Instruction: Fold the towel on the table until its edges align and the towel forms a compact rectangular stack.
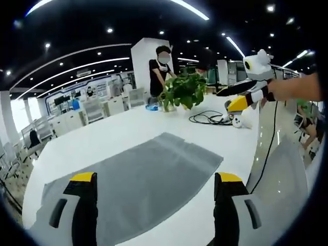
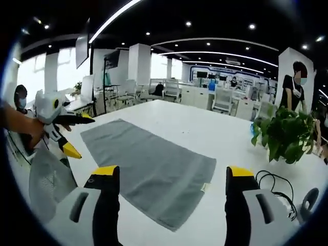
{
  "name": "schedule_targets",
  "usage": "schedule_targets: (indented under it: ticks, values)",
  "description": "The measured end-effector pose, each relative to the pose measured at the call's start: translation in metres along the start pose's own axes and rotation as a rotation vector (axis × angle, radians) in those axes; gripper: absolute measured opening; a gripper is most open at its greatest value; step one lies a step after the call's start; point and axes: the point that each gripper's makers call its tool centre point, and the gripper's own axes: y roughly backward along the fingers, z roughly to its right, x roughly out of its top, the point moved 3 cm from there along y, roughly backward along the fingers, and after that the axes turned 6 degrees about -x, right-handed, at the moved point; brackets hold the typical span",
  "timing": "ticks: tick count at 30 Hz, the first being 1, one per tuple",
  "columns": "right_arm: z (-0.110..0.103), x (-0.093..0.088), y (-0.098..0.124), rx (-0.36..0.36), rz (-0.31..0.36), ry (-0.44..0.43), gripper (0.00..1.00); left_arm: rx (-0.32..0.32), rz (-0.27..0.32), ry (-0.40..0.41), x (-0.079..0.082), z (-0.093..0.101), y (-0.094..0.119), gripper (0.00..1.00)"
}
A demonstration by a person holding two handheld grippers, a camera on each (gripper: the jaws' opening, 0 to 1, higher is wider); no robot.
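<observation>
A grey towel (image 1: pixel 148 164) lies flat and unfolded on the white table (image 1: pixel 97 138). In the left gripper view my left gripper (image 1: pixel 155 178) hovers above the towel's near part, jaws wide apart with nothing between them. My right gripper (image 1: pixel 224 101) shows at the upper right, held by a hand above the table's far side, open. In the right gripper view the towel (image 2: pixel 148 161) stretches away to the left, and my right gripper (image 2: pixel 172 171) stands open over its near end. The left gripper (image 2: pixel 84 137) is at the left by the towel's far end, open.
A potted green plant (image 1: pixel 184 91) (image 2: pixel 284 134) stands on the table beyond the towel. A black coiled cable (image 1: pixel 209 119) (image 2: pixel 274 185) lies beside it. A person (image 1: pixel 161 69) (image 2: pixel 294 79) stands behind the plant. Bare tabletop (image 2: pixel 205 128) surrounds the towel.
</observation>
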Motion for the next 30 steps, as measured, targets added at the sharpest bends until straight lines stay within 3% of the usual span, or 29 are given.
schedule_targets:
  ticks: [8,12,20,30]
  values:
    - [0.024,0.019,0.003,-0.024,-0.031,0.052,0.85,-0.11,0.019,-0.021,0.016,0.028,-0.033,0.97]
    - [0.039,0.026,0.007,-0.043,-0.054,0.08,0.79,-0.157,0.023,-0.029,0.019,0.041,-0.046,0.97]
    - [0.059,0.037,0.01,-0.079,-0.092,0.104,0.78,-0.258,0.022,-0.049,0.022,0.064,-0.073,0.95]
    - [0.075,0.041,0.007,-0.133,-0.123,0.054,0.74,-0.38,0.026,-0.102,0.032,0.085,-0.093,0.94]
